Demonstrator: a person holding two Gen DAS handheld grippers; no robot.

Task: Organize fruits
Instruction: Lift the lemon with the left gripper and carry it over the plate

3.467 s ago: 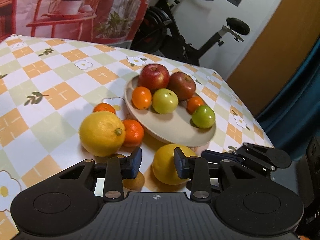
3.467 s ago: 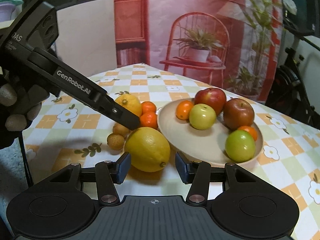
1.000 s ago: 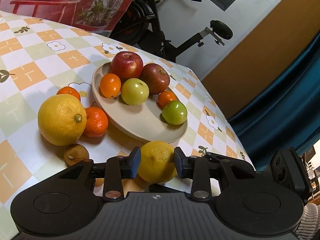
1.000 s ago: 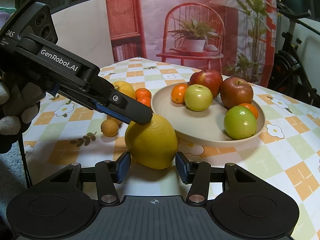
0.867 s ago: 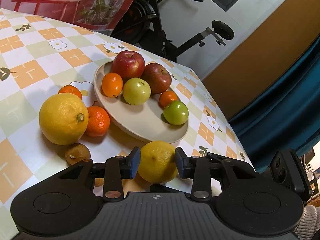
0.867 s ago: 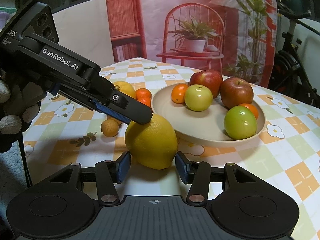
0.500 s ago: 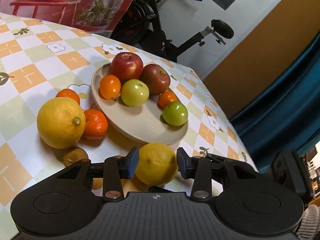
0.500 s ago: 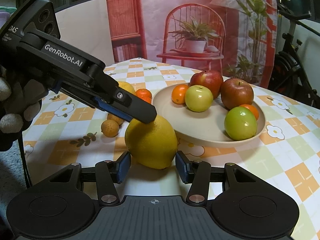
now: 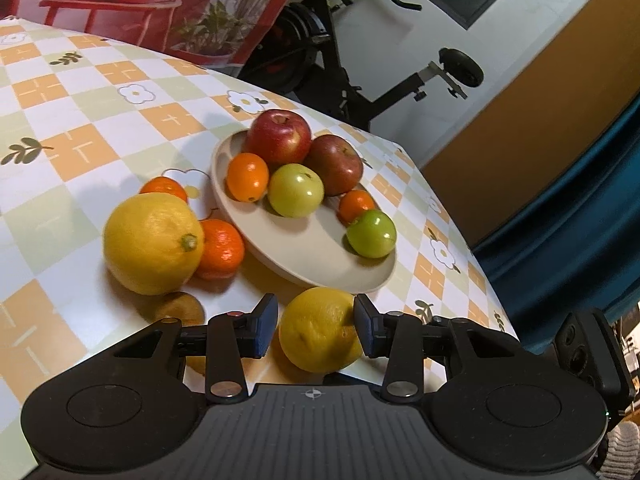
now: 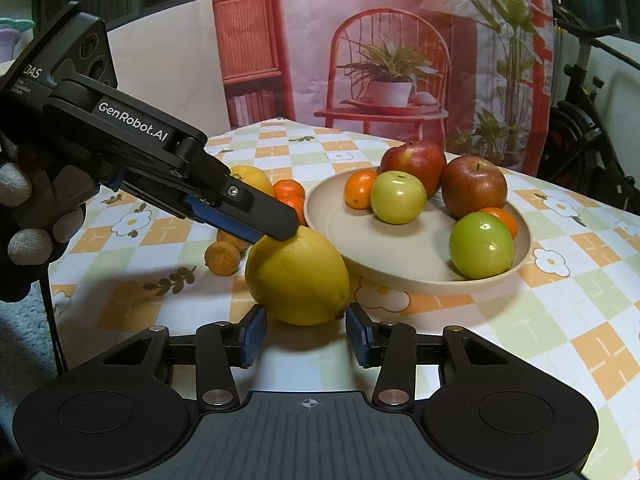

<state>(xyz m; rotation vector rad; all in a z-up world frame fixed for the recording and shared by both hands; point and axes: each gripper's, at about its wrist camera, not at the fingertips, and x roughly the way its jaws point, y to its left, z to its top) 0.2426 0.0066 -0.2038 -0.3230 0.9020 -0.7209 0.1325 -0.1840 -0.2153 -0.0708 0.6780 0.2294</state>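
A yellow lemon lies on the checked tablecloth just in front of the beige plate. My left gripper stands open around it: one pad touches, the other shows a narrow gap. In the right wrist view one left finger leans on top of the lemon. My right gripper is closing, and both pads touch the lemon's near sides. The plate holds two red apples, two green apples and small oranges.
A bigger lemon, two mandarins and small brown fruits lie left of the plate. The table's edge runs close behind the plate, with an exercise bike beyond. A gloved hand holds the left gripper.
My left jaws have widened and come off the lemon. My right jaws have narrowed onto it. The lemon stays on the cloth in the same spot.
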